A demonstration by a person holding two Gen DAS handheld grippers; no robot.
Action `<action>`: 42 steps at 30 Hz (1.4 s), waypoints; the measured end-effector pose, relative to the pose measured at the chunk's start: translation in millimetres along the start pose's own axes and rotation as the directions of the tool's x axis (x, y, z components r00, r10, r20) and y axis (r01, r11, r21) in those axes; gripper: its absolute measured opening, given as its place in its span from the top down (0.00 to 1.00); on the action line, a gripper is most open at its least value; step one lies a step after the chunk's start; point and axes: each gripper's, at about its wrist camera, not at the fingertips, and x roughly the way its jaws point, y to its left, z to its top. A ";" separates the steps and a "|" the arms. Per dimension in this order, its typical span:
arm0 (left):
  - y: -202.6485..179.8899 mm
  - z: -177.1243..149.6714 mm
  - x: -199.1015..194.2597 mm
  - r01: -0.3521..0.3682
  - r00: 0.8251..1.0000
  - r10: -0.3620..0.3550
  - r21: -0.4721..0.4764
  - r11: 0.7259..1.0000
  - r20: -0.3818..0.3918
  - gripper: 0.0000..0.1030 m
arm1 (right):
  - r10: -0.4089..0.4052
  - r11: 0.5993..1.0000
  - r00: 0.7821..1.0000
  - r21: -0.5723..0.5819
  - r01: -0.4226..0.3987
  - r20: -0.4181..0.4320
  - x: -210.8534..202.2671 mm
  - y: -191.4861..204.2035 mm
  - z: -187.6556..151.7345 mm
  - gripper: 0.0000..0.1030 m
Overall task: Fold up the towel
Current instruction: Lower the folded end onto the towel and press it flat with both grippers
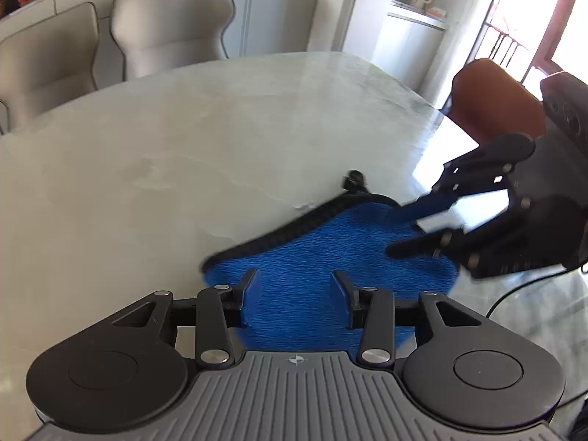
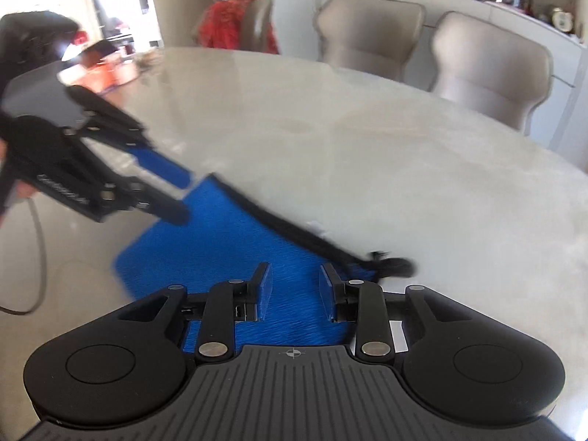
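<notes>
A blue towel [image 1: 312, 250] with a black braided edge [image 1: 294, 228] and a small black loop [image 1: 354, 180] lies flat on the pale marble table [image 1: 165, 169]. My left gripper [image 1: 294, 283] hovers over the towel's near part, open, with nothing between its pads. My right gripper [image 1: 400, 229] reaches in from the right over the towel's far corner, its fingers apart. In the right wrist view the right gripper [image 2: 294, 275] stands open above the towel [image 2: 228, 235], near the loop [image 2: 393, 262]. The left gripper [image 2: 183, 198] comes in from the left, blurred, over the towel's opposite corner.
Beige chairs [image 1: 172, 25] stand along the table's far side, and a brown chair [image 1: 492, 99] stands at its right end. A chair draped in red cloth [image 2: 239, 22] stands at the far left end. A cable [image 2: 36, 242] trails from the left gripper across the table.
</notes>
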 end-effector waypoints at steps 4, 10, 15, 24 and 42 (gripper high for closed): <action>-0.4 -1.7 20.9 -0.031 0.999 0.031 -0.001 1.000 -0.042 0.57 | -0.045 0.999 0.999 -0.007 0.044 -0.032 9.2 4.1 -6.5 0.70; 20.0 -2.5 25.8 -0.058 0.998 0.056 -0.042 0.997 -0.040 0.58 | -0.074 0.995 0.997 0.068 0.076 -0.039 23.7 -26.4 0.4 0.70; 26.4 -1.1 34.4 -0.080 0.997 0.079 -0.038 0.996 -0.022 0.58 | -0.074 0.996 0.997 0.056 0.075 -0.024 31.6 -38.3 9.9 0.70; 12.0 -3.1 34.3 -0.146 0.989 0.145 0.005 0.989 0.017 0.59 | -0.088 0.993 0.996 0.085 0.086 0.013 28.6 -40.6 5.4 0.70; -24.0 -52.6 16.3 -0.082 0.996 0.083 -0.022 0.996 0.037 0.42 | -0.034 0.986 0.999 0.166 0.035 -0.010 -1.0 11.9 -37.9 0.57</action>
